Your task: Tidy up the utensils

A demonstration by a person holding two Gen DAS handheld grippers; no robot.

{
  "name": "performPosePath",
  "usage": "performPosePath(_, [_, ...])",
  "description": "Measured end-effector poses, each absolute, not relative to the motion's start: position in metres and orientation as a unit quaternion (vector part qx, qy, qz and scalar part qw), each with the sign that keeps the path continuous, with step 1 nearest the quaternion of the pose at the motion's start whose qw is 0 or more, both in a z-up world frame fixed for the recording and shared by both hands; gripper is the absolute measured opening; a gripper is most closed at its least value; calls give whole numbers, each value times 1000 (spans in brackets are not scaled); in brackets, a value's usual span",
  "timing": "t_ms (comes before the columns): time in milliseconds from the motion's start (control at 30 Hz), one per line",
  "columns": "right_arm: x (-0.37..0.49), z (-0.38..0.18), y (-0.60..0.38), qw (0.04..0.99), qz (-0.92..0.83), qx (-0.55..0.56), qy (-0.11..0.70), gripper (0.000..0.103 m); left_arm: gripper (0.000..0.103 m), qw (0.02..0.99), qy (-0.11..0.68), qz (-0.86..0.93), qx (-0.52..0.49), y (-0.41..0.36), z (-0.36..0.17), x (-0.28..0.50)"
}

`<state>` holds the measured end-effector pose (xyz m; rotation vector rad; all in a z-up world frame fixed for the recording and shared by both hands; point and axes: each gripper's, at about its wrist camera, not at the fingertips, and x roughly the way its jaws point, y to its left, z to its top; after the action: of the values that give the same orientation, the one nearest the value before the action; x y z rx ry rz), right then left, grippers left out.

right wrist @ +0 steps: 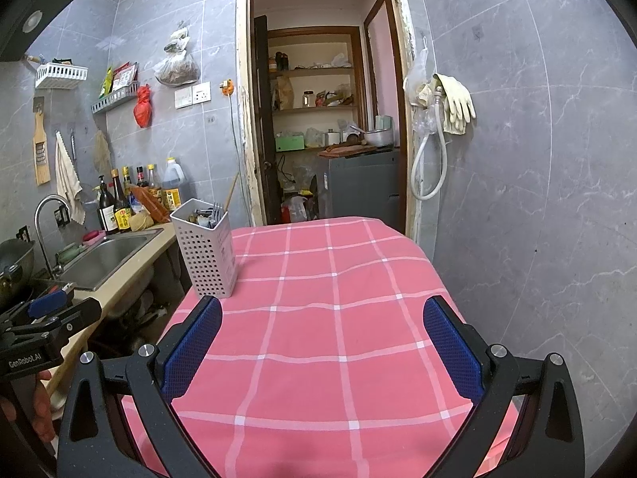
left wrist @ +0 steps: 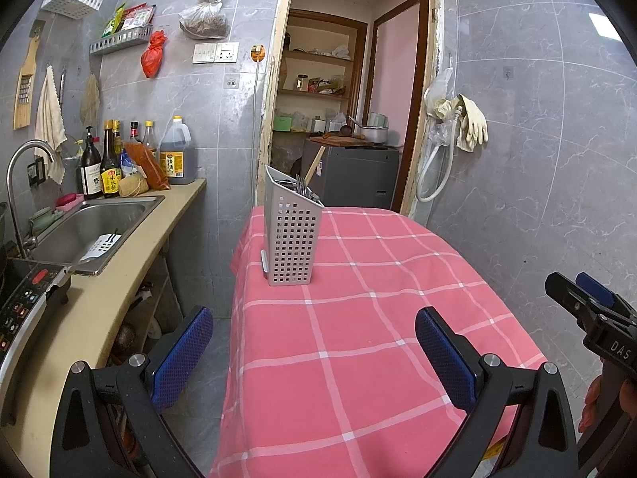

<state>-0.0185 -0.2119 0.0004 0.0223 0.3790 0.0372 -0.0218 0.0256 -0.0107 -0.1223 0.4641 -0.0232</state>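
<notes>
A grey perforated utensil holder stands upright on the pink checked tablecloth, near the table's far left edge. Forks and other utensils stick out of its top. It also shows in the right wrist view, with forks inside. My left gripper is open and empty, held above the table's near left part, well short of the holder. My right gripper is open and empty above the near middle of the cloth. The right gripper also appears at the left wrist view's right edge.
A counter with a steel sink and tap runs along the left, with sauce bottles at its far end. A gap of floor separates counter and table. A tiled wall with hanging gloves is on the right. A doorway lies behind the table.
</notes>
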Motion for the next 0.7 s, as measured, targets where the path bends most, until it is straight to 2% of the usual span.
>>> performPosePath(700, [-22, -5, -209, 981, 19, 13, 192, 99, 102, 973, 226, -17, -43, 18, -9, -24])
